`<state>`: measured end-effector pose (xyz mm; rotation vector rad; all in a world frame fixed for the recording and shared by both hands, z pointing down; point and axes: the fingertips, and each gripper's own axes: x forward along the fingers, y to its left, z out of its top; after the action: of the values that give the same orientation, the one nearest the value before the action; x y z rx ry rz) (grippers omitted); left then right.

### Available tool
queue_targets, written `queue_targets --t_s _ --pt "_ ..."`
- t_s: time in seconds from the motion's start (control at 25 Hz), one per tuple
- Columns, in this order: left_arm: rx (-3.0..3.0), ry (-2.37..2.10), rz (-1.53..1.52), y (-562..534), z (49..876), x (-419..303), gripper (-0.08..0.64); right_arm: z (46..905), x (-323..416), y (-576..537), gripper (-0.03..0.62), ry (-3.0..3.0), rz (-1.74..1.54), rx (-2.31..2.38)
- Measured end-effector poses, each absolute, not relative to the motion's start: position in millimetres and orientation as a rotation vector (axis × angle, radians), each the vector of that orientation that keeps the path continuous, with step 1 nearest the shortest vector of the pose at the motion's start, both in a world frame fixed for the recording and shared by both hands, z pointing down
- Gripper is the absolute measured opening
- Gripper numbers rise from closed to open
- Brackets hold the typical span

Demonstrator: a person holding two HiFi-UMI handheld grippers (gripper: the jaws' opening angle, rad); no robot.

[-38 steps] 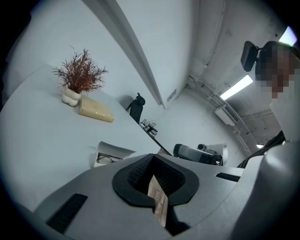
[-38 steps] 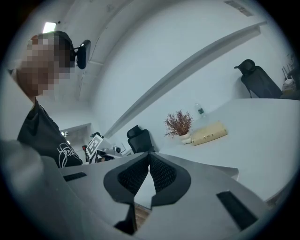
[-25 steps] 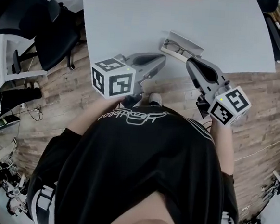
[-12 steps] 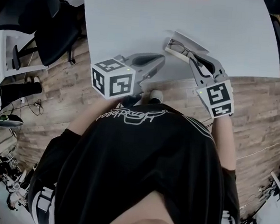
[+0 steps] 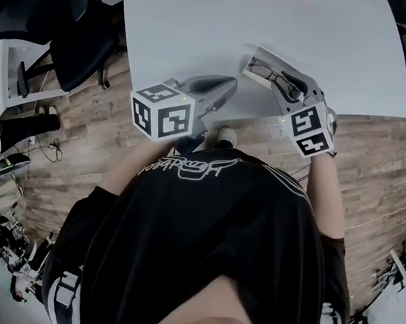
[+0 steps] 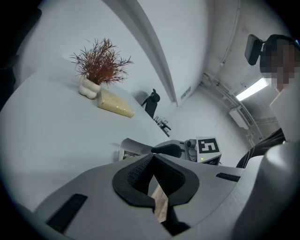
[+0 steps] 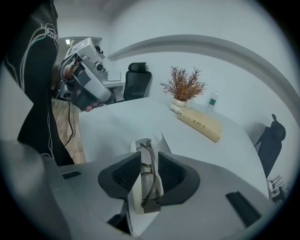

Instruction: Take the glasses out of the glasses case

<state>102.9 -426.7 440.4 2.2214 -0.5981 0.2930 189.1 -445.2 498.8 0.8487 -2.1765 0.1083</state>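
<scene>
An open white glasses case [image 5: 261,57] lies near the front edge of the white table [image 5: 199,32], with dark-rimmed glasses [image 5: 269,75] lying in it. My right gripper [image 5: 284,84] reaches over the case from the front. In the right gripper view it [image 7: 149,157] is open, and its two dark pads [image 7: 125,172] straddle the glasses [image 7: 150,180] above the case [image 7: 137,201] with a narrow gap. My left gripper [image 5: 230,86] rests at the table edge left of the case, shut and empty [image 6: 153,157]. From there the case [image 6: 127,152] shows just beyond its tips.
A dried plant in a white vase [image 7: 183,86] and a long tan box [image 7: 200,123] stand at the table's far side, with a water bottle [image 7: 212,101] behind. Black office chairs [image 5: 56,27] stand left of the table on the wooden floor [image 5: 121,137].
My right gripper has moved forward from off the table's front edge onto the case, so its jaws now straddle the glasses. The left gripper has stayed put.
</scene>
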Motion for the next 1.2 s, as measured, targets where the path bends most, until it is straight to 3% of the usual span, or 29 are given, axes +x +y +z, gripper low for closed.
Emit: queue_targets --t_s 0.48,1.2 --pt "2.191 -0.609 0.287 -427 449 95 0.006 540 190 -460 0.091 -2.042 0.076 0.709" --pt "2.167 -0.646 0.268 -430 454 84 0.006 548 191 -463 0.023 -2.002 0.091 0.647"
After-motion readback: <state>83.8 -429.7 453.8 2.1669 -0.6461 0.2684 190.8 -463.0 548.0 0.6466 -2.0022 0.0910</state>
